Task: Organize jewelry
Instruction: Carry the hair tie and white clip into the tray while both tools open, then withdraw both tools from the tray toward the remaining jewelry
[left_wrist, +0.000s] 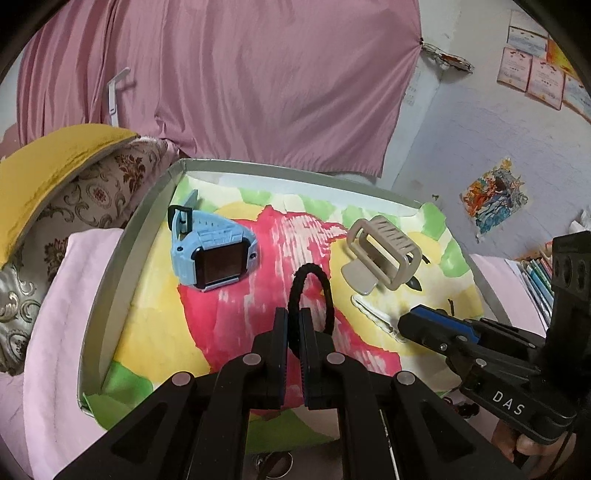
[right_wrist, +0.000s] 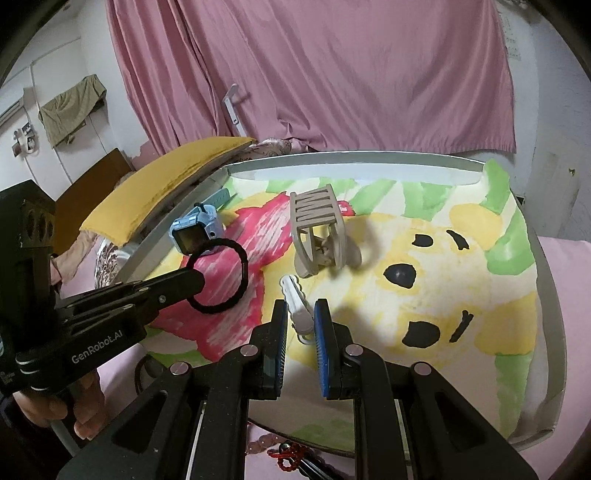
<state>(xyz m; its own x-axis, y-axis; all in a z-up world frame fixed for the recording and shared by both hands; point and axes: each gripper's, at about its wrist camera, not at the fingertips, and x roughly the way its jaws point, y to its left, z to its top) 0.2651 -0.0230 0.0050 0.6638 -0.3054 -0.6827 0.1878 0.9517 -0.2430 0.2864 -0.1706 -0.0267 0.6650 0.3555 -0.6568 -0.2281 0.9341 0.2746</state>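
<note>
From the left wrist view, my left gripper (left_wrist: 293, 321) is closed tight on a black hair tie (left_wrist: 311, 295), whose loop stands up above the painted paper lining a shallow box lid (left_wrist: 125, 251) that rests on a pink bed. Ahead lie a blue smartwatch (left_wrist: 212, 254) to the left and a beige claw clip (left_wrist: 382, 254) to the right, well apart from each other, and my right gripper (left_wrist: 415, 325) reaches in from the right edge onto a white hair clip (left_wrist: 373, 314) just below the claw clip. From the right wrist view, my right gripper (right_wrist: 300, 317) is partly open, its blue pads on either side of the white hair clip (right_wrist: 295, 302); I judge it is not yet pinched, though I cannot tell whether a pad touches it. The claw clip (right_wrist: 319, 236) lies just beyond, the smartwatch (right_wrist: 197, 230) further left, and my left gripper (right_wrist: 192, 282) hangs the hair tie (right_wrist: 218, 275) in the air in front of the watch. Some beads and a red cord (right_wrist: 286, 456) lie outside the lid at the near edge. To do this step well, I should centre the thin clip between the pads and close slowly so it does not skid on the paper, then lift straight up, keeping clear of the claw clip. The tie needs a bare spot near the watch, set down flat before I release.
</note>
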